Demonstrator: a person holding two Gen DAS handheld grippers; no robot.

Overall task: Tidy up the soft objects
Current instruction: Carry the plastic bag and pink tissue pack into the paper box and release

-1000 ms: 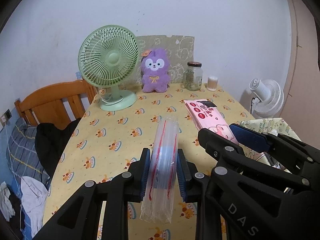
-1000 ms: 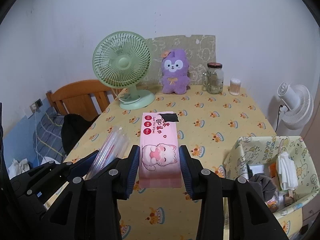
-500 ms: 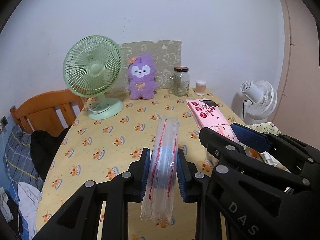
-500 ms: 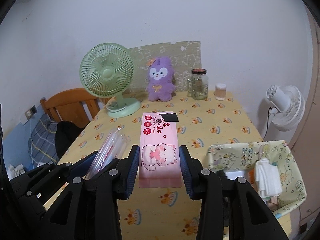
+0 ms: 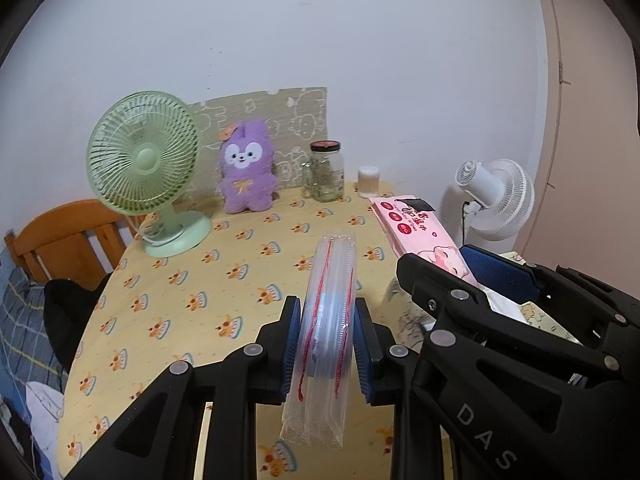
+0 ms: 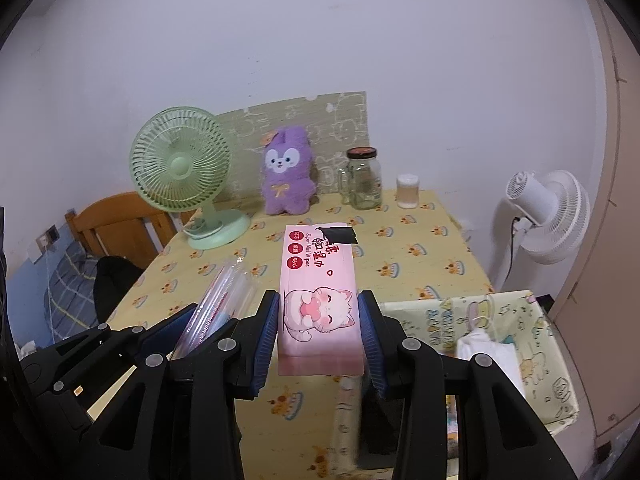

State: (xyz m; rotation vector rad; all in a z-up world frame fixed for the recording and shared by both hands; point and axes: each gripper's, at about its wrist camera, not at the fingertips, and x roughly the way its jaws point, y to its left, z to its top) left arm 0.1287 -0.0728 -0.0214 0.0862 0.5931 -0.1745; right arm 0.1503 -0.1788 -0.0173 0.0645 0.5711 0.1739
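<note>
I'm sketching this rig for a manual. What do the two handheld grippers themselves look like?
Both the left gripper and the right gripper are black plastic linkages with round silver rivets and ribbed blue pads. White letters "DAS" mark the right gripper's body. No cables, hands or sleeves show.

Wet-wipes pack (image 6: 318, 300): glossy pink plastic film
Clear bag pack (image 5: 326, 328): transparent, shiny plastic
Plush toy (image 5: 247, 172): fuzzy purple fabric
Jar (image 5: 326, 172): clear glass
Tabletop (image 5: 192, 280): matt printed cloth cover
Chair (image 5: 60, 236): varnished wood
</note>
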